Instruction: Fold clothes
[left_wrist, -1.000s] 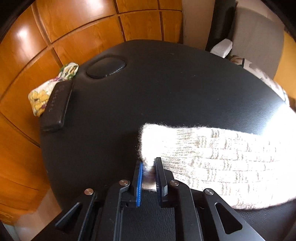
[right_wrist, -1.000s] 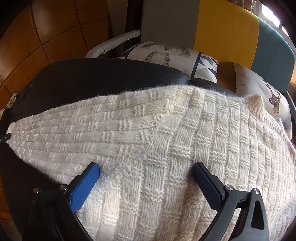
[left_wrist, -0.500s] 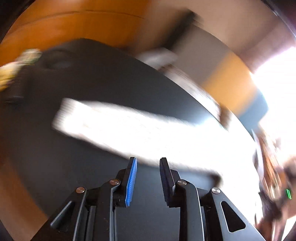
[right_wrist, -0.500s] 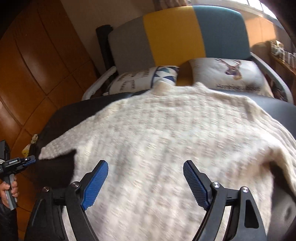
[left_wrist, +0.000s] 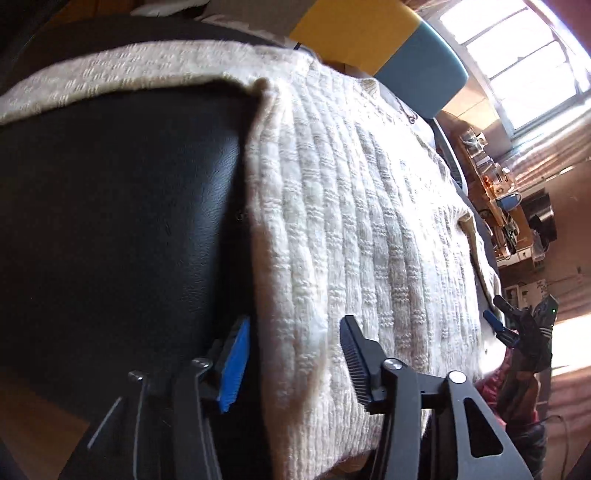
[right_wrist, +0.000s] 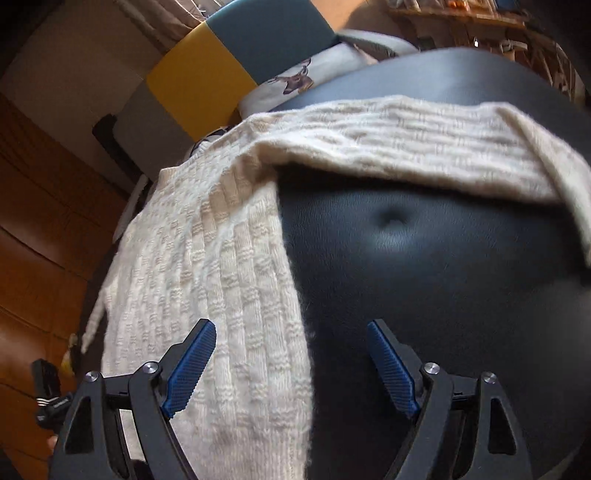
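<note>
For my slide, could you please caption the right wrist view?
Open right gripper poised over the side edge of a cream knit sweater spread on a black padded table.

Left gripper (left_wrist: 295, 354): jaws wide apart, nothing clamped, one blue pad and one black toothed finger (left_wrist: 356, 354) visible. Right gripper (right_wrist: 291, 363): jaws spread wide too, both blue pads clear, nothing between them. Both point forward and slightly down, low over the surface.

Beyond my black padded table (right_wrist: 461, 258) I see a chair back (right_wrist: 236, 55) in grey, yellow and teal — wood panelling (right_wrist: 40, 221) on the left, bright windows (left_wrist: 517, 55) and cluttered shelves (left_wrist: 506, 206) on the right.
</note>
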